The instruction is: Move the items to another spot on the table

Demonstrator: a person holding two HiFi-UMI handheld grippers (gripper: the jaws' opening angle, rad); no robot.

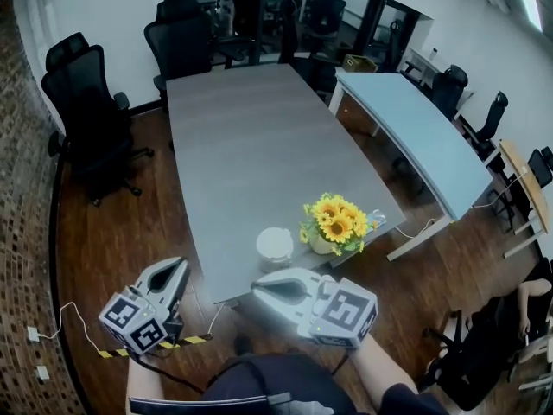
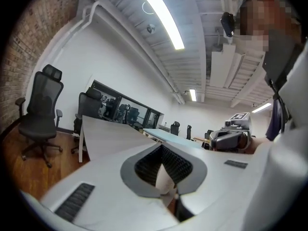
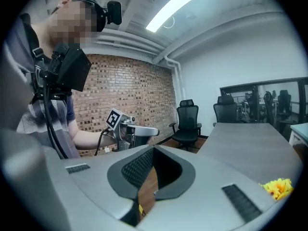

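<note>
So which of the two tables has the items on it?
The grey table straight ahead: the sunflower pot and the white container stand at its near end. The pale blue table is beside it.

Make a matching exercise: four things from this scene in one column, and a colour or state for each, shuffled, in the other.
Column one:
1. sunflowers
2. round container
3. left gripper
4. side table

Column two:
A. pale blue
B. shut, nothing held
C. yellow
D. white

Pairs: 1-C, 2-D, 3-B, 4-A.
</note>
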